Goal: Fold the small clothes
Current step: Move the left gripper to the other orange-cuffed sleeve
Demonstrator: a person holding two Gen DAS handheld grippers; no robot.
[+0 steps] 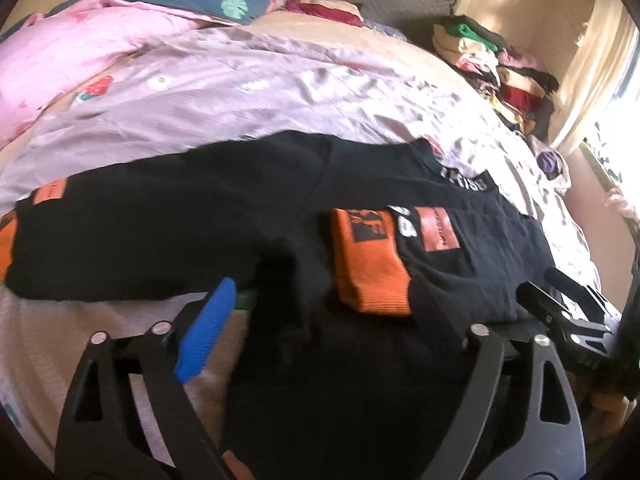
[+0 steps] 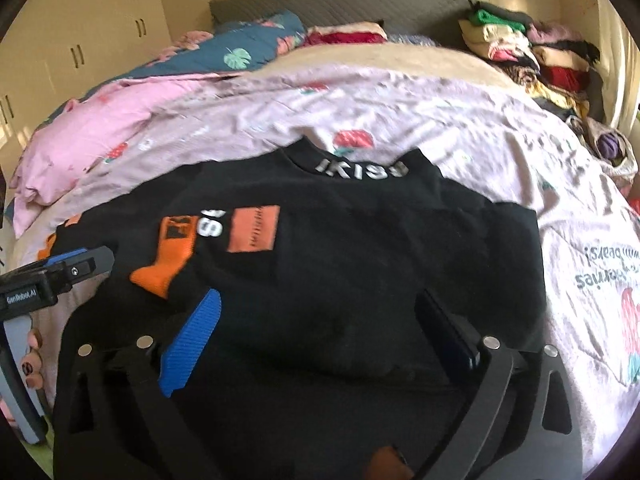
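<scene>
Because both tools stand wide open with nothing gripped, the black sweatshirt [image 2: 360, 264] lies free on the bed [image 2: 460, 128], and any careless pass could undo the fold. The left tool [image 1: 332, 320] hangs low over the folded-in sleeve just ahead of it, and its ribbed blue pad [image 1: 204, 340] could snag the thick knit and drag it. The orange cuff [image 1: 368, 264], lying across the chest between that tool's fingers, looks springy enough to slide off again. The right tool [image 2: 324, 336] straddles the near hem; closing there might pinch both layers and the bedsheet [image 2: 420, 120] beneath. That lilac sheet is thin, creased and loose, so it would bunch easily. The sweatshirt is soft, heavy and matte, with flat orange patches [image 2: 253, 228] and raised white lettering at the collar [image 2: 362, 168].
</scene>
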